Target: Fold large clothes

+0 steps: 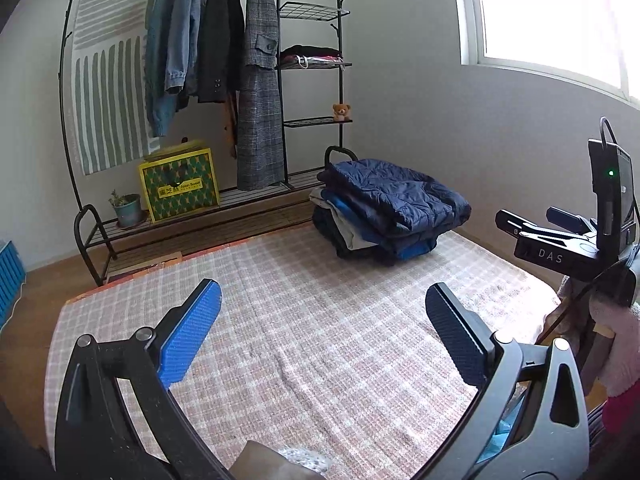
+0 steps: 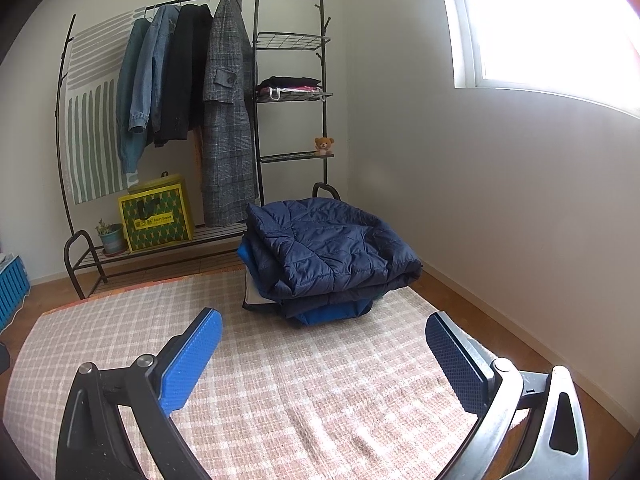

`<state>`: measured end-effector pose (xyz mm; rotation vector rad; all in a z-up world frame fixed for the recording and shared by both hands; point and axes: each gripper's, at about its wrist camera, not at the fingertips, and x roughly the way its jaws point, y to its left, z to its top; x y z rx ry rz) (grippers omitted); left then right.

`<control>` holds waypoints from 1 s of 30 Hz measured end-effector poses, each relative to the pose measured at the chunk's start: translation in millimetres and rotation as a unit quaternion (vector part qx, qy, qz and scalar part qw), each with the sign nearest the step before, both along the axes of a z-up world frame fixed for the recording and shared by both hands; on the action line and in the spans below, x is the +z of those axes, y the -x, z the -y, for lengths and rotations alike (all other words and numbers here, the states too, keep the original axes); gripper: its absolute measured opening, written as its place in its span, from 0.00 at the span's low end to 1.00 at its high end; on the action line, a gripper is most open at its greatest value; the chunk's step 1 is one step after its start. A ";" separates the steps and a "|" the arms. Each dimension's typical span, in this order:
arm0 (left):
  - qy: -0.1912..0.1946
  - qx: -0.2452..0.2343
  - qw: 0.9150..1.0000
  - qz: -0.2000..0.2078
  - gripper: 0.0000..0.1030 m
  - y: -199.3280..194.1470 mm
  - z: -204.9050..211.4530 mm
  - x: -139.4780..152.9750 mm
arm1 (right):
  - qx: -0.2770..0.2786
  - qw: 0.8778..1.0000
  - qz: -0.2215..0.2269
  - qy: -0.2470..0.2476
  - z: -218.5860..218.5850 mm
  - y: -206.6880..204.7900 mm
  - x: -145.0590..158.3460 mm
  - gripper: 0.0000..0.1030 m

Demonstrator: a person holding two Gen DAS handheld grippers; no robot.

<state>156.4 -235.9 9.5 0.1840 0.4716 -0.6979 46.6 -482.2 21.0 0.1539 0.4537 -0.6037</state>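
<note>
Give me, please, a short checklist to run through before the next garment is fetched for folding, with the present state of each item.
1. Left gripper open, nothing between its pads: ok.
2. Right gripper open and empty: ok.
3. Checked blanket bare in front of both grippers: ok.
4. Folded pile tidy at the blanket's far edge, navy quilted jacket on top: ok.
5. Clothes left on the rack to fold: ok, several hang there.
6. Rack within reach: cannot tell.

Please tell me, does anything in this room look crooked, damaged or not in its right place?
Nothing is damaged or spilled. The stack of folded clothes on the checked blanket is a bit uneven: the navy jacket on top overhangs the pieces under it. Both grippers are open and empty.
</note>
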 end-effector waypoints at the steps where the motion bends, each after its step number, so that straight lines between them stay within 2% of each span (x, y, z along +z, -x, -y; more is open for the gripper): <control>1: 0.000 0.000 1.000 -0.001 1.00 -0.3 -0.5 -0.2 | -0.001 1.000 0.001 0.000 0.1 0.2 0.1 1.00; 12: -0.003 0.000 1.000 -0.003 1.00 -0.8 -0.8 -2.4 | -0.003 1.000 0.005 -0.025 7.2 -0.3 -3.5 1.00; 30: -0.006 -0.001 1.000 -0.005 1.00 -1.4 -1.1 -5.1 | -0.012 0.999 0.003 -0.031 11.0 1.4 -6.5 1.00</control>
